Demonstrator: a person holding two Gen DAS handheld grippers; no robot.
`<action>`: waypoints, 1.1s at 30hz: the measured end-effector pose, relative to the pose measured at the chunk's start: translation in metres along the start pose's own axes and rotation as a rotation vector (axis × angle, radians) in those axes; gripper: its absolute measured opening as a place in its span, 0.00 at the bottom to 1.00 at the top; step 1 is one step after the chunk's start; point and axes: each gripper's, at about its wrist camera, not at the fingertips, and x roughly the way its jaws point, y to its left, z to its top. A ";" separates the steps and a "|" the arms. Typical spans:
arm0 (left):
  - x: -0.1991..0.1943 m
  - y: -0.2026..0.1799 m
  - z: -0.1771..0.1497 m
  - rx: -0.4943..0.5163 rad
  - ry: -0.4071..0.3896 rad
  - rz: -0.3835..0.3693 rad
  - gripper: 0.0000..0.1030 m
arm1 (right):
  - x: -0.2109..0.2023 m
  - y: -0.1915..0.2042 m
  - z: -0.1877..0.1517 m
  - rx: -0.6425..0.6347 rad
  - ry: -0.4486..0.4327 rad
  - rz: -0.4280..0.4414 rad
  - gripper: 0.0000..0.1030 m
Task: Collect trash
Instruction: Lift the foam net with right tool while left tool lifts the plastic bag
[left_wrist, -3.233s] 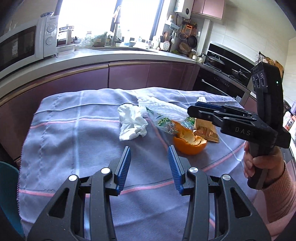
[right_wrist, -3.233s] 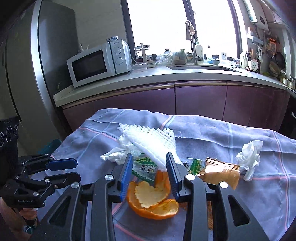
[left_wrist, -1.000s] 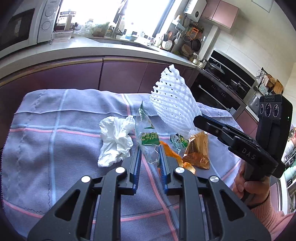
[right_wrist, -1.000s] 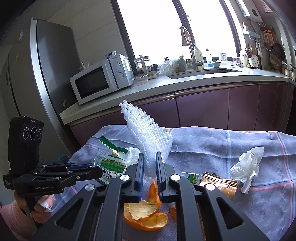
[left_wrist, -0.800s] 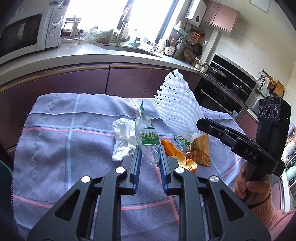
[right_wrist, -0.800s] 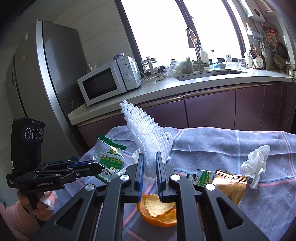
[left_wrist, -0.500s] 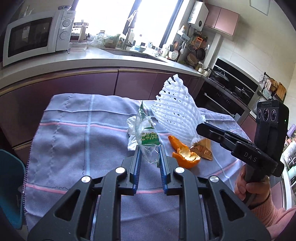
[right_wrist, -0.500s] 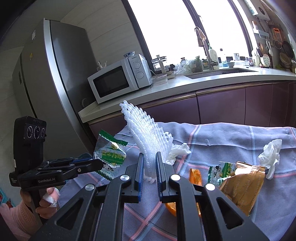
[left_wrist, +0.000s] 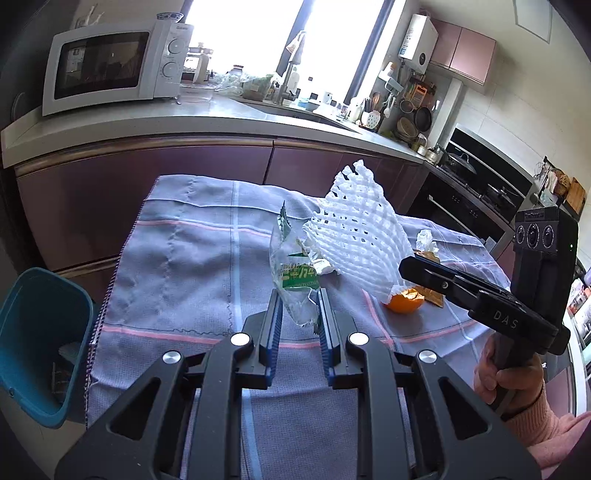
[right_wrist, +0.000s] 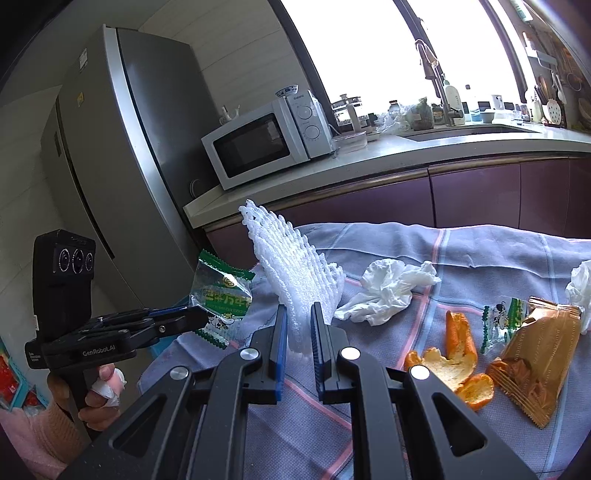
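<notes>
- My left gripper (left_wrist: 297, 317) pinches a clear, green-printed plastic wrapper (left_wrist: 293, 275), lifted above the table's left edge.
- My right gripper (right_wrist: 297, 325) clamps a white foam fruit net (right_wrist: 295, 269), raised off the grey cloth-covered table (right_wrist: 480, 251).

My feeds bright, daylit; window (left_wrist: 280, 40) blown out white, glare across counter (right_wrist: 461, 142). Strong fisheye bend, dark vignette at corners. Centre sharp, near fingers (left_wrist: 273, 332) slightly soft, shadows faint.
</notes>
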 end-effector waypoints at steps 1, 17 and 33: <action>-0.002 0.003 -0.001 -0.006 -0.001 0.004 0.19 | 0.001 0.002 0.000 -0.002 0.002 0.004 0.11; -0.033 0.023 -0.013 -0.042 -0.023 0.060 0.19 | 0.022 0.032 -0.004 -0.029 0.041 0.056 0.11; -0.051 0.038 -0.021 -0.057 -0.038 0.124 0.19 | 0.038 0.051 -0.005 -0.047 0.073 0.099 0.11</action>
